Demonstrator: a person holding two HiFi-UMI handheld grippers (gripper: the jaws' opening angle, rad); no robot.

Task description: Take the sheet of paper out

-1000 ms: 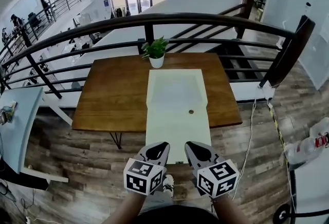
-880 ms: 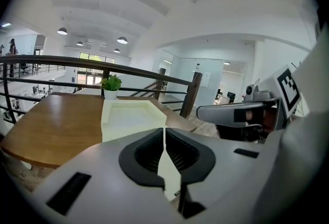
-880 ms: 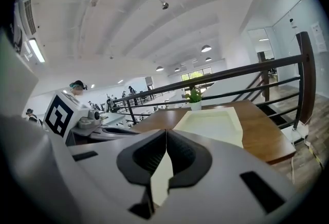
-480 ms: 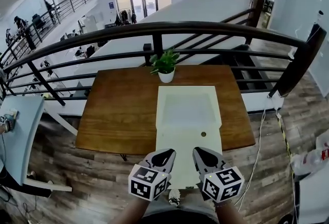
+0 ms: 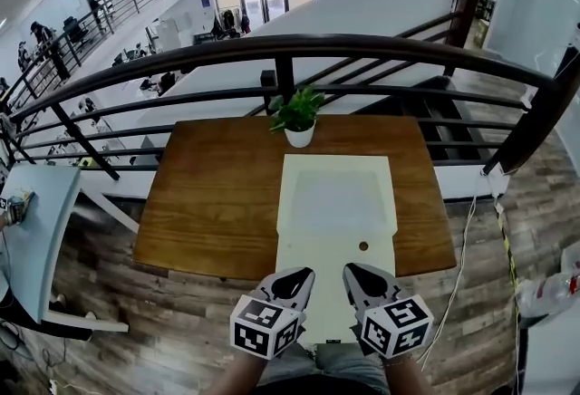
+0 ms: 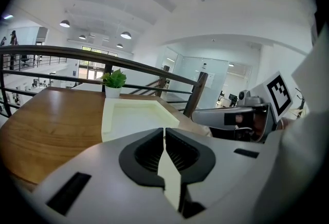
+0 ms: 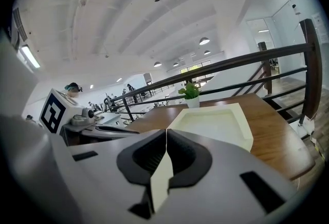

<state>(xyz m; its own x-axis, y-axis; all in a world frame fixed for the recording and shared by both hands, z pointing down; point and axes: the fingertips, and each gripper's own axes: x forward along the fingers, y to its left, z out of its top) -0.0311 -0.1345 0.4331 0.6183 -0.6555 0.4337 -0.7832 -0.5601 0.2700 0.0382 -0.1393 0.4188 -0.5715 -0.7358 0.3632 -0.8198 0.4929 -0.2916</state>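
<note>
- Long black metal railing (image 5: 362,49) – it curves across behind everything, with an open hall far below it.
- Brown rectangular wooden table (image 5: 217,194), set right against the railing, grain running left to right.
- Pale cream rectangular tray (image 5: 290,203) with a raised rim and a shallow recess. It lies right of the table's middle, and its far end is just in front of the plant.
- Flat pale cream sheet of paper (image 5: 331,284), smooth and blank and the same colour as the tray. It runs from the tray's near end and hangs out past the table's near edge. I can't tell whether it is loose or joined to the tray.
- Left gripper (image 5: 299,275), grey with black pads – clenched, the jaws meeting with nothing pinched, over the sheet's overhanging end.
- Right gripper (image 5: 355,271), just beside its partner, also clamped together with nothing in its grip, above the same end of the sheet.
- Small green leafy plant in a white pot (image 5: 299,117), upright at the table's far edge.
- Small dark round spot (image 5: 363,246) near the sheet's right edge.
</note>
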